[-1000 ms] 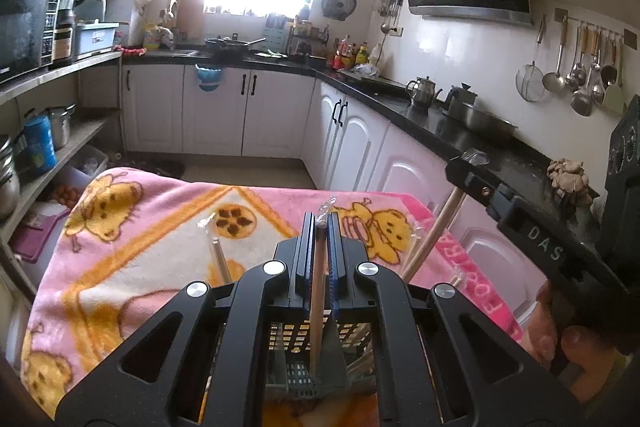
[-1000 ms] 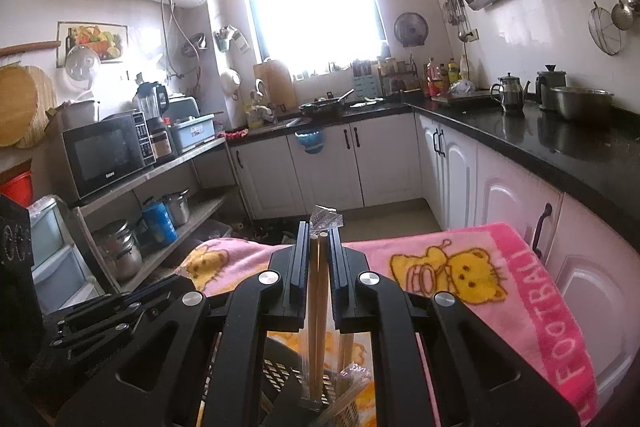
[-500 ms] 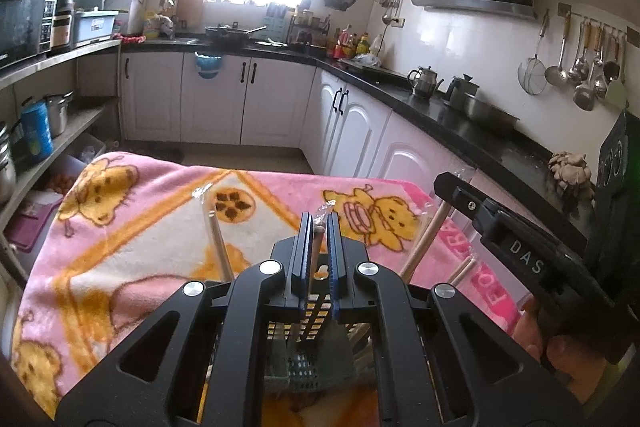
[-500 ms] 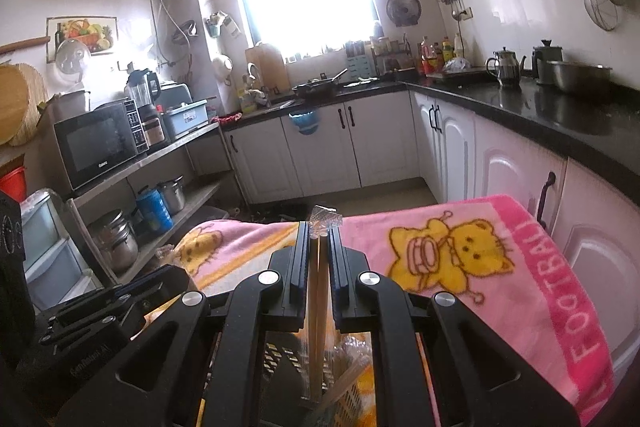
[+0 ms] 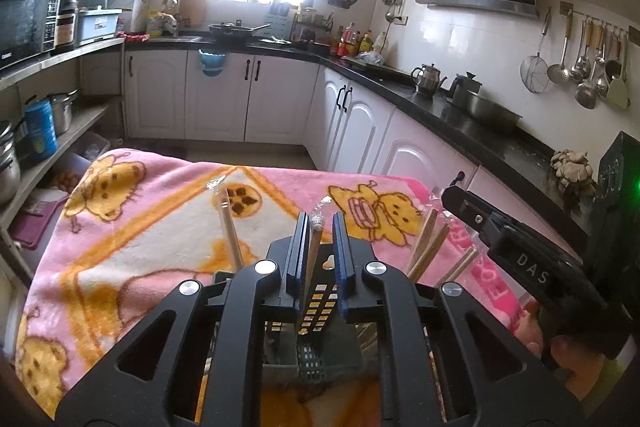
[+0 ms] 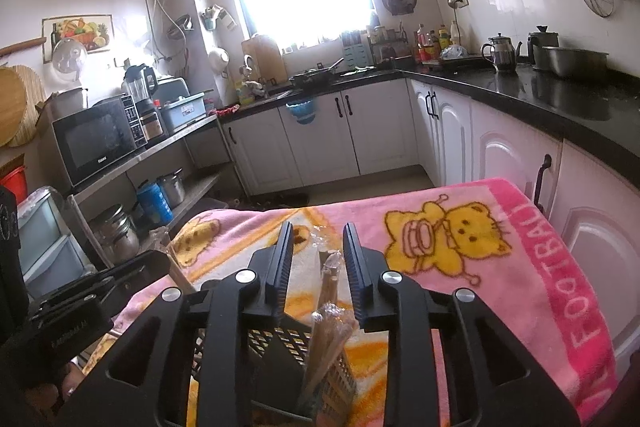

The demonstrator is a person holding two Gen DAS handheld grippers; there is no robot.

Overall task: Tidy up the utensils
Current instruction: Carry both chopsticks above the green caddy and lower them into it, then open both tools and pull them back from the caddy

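Observation:
A black perforated utensil basket [image 5: 320, 343] stands on the pink cartoon blanket [image 5: 152, 227], right under both grippers; it also shows in the right wrist view [image 6: 288, 347]. My left gripper [image 5: 318, 227] is open, and a plastic-wrapped pair of wooden chopsticks [image 5: 314, 247] stands loose between its fingers, leaning in the basket. My right gripper [image 6: 316, 239] is open, and wrapped chopsticks [image 6: 330, 291] stand free in the basket between its fingers. More wrapped chopsticks [image 5: 430, 243] lean in the basket at right and one pair [image 5: 230, 227] at left.
White kitchen cabinets with a black counter [image 5: 460, 111] run along the right and the back. Open shelves with pots [image 6: 160, 195] and a microwave [image 6: 96, 139] stand at left. The blanket's edge drops to the floor ahead. The right gripper's body [image 5: 520, 251] is at right in the left wrist view.
Both grippers have opened. The chopsticks that each held now stand loose in the basket. Both grippers have tilted slightly down toward the blanket.

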